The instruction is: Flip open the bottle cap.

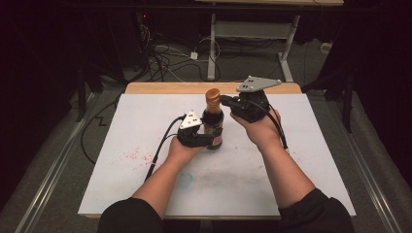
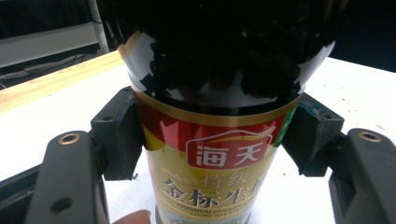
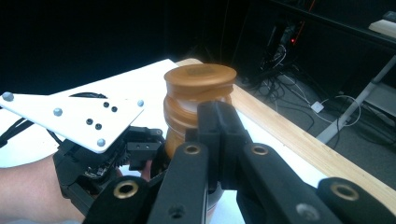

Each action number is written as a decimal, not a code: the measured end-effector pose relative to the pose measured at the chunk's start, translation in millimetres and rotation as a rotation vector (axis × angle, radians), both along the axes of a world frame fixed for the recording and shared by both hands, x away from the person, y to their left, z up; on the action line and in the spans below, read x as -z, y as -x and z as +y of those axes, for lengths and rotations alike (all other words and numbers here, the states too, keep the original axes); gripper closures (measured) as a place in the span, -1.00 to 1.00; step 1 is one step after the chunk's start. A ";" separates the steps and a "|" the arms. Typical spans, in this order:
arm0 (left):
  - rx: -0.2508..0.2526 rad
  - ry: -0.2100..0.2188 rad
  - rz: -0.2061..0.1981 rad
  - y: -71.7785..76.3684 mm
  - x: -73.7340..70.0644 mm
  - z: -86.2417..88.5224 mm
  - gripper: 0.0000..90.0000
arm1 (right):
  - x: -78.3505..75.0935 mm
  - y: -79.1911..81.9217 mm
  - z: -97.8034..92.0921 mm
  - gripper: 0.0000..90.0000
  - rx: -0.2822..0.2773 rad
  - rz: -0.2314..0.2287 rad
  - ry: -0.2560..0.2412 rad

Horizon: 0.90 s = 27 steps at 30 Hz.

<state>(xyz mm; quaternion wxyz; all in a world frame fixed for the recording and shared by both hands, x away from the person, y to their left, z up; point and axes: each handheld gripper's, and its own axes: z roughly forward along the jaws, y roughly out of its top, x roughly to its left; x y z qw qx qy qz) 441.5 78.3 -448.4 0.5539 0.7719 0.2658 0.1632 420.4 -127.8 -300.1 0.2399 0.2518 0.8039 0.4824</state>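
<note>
Soy sauce bottle (image 1: 213,124) stands upright on the white table cover (image 1: 145,126), a little behind the middle of the table, between my two hands. My left gripper (image 1: 210,139) has the bottle's lower body clamped: in the left gripper view the pads (image 2: 119,135) press against both sides of the labelled body (image 2: 210,158), just below the dark shoulder of the glass, and the red and gold label faces the camera. My right gripper (image 1: 224,99) sits higher and comes in from the right at the level of the brown cap (image 1: 212,95). In the right gripper view its jaws lie drawn nearly together in front of the cap (image 3: 201,79), at the ribbed collar just under it; whether they grip the cap or only rest against it I cannot tell. The left gripper's grey plate (image 3: 74,114) shows beside the bottle there. Faint pink specks (image 1: 133,156) mark the cover to the left of my left forearm.
</note>
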 end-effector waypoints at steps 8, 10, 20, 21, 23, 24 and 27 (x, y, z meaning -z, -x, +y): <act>0.000 -0.001 0.001 0.0 -0.2 0.1 -0.36 | -0.3 0.6 0.8 1.00 0.004 -0.002 -0.002; -0.001 -0.002 0.001 0.1 -0.2 0.1 -0.36 | -0.7 0.6 0.9 1.00 0.004 0.000 -0.002; -0.005 -0.008 0.002 0.8 -1.1 -0.4 -0.36 | -3.3 1.9 2.8 1.00 0.007 -0.004 0.011; -0.005 -0.006 0.002 0.8 -1.0 -0.4 -0.36 | -3.3 1.9 2.8 1.00 0.007 -0.004 0.011; -0.005 -0.004 0.003 0.7 -0.7 -0.2 -0.36 | -4.1 1.8 3.5 1.00 0.009 -0.005 0.013; -0.005 -0.004 0.003 0.7 -0.7 -0.2 -0.36 | -4.2 1.6 3.6 1.00 0.010 -0.005 0.011; -0.004 -0.003 0.003 0.6 -0.7 -0.1 -0.36 | -4.3 1.4 4.0 1.00 0.015 -0.011 0.009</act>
